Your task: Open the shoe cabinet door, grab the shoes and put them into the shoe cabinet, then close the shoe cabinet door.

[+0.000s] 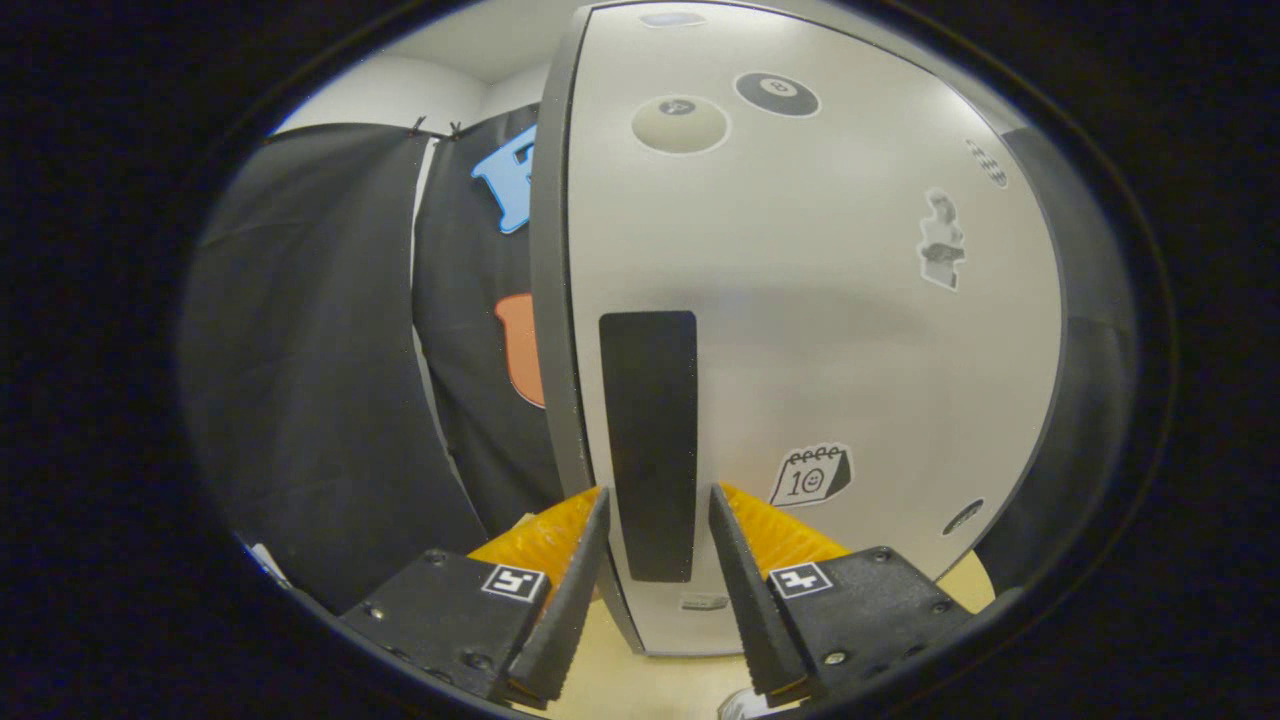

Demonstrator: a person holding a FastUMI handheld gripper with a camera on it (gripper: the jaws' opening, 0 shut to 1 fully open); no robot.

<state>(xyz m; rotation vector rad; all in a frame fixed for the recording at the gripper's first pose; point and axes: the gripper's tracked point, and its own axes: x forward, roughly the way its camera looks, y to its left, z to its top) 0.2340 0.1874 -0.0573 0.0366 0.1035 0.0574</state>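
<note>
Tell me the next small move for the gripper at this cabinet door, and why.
Probably ease forward and close on the black handle. The gripper is open, its fingers flanking the handle without pressing it, and the shoe cabinet door looks shut, so a firm hold comes before any pull.

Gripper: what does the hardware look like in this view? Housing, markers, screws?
The gripper has two tapered, wedge-shaped fingers mounted on boxy black blocks. Each block carries a small square black-and-white marker tag on top and visible screw heads. No cables visible.
</note>
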